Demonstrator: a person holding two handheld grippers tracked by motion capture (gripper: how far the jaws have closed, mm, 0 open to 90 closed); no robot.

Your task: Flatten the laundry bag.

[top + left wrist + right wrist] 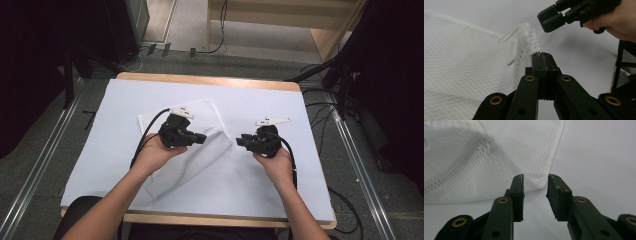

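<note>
While my left gripper (541, 56) pinches the raised edge of the white mesh cloth (192, 150) with its jaws together, my right gripper (535, 185) hovers just beside the cloth's near corner, jaws apart. I judge the clean move is sliding right squarely over that corner before closing, keeping left steady.

A lab or recording room set up for testing. A wooden surface (210, 78) covered by a white sheet (260, 100) stands on grey carpet (45, 150). Metal floor rails (37, 167) run along both sides, black cables (320, 117) trail across the floor, dark curtains (30, 60) hang at the sides, and pale wooden furniture (320, 30) stands behind.
</note>
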